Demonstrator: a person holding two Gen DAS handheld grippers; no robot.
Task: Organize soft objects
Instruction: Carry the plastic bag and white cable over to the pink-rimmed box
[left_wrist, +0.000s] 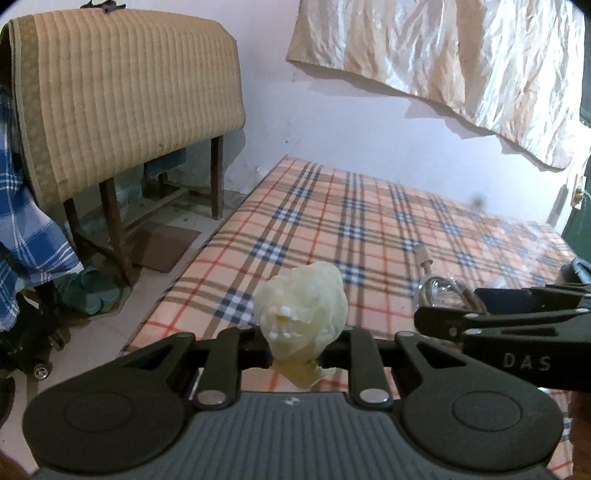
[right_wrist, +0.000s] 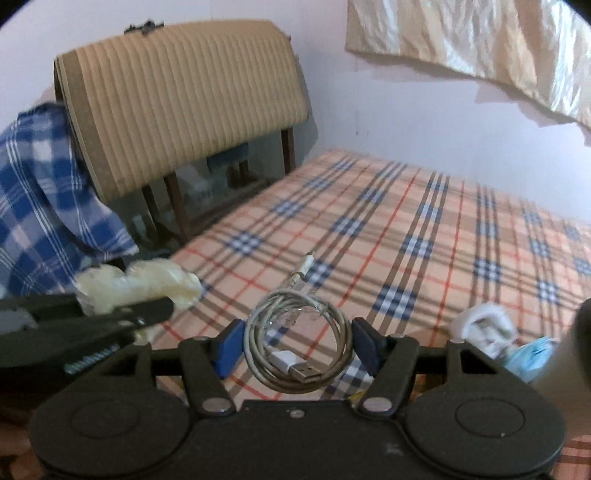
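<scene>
My left gripper (left_wrist: 295, 345) is shut on a pale yellow crumpled glove (left_wrist: 301, 314) and holds it above the plaid bed (left_wrist: 369, 229). It also shows at the left of the right wrist view (right_wrist: 140, 284). My right gripper (right_wrist: 297, 347) is shut on a coiled white USB cable (right_wrist: 295, 343), held above the bed. The cable also shows in the left wrist view (left_wrist: 443, 291), by the right gripper's fingers (left_wrist: 480, 325).
A white cloth (right_wrist: 484, 325) and a light blue face mask (right_wrist: 532, 354) lie on the bed at right. A wooden table under a beige mat (left_wrist: 125, 96) stands left of the bed. A blue checked cloth (left_wrist: 26, 221) hangs beside it. Slippers (left_wrist: 88, 291) lie on the floor.
</scene>
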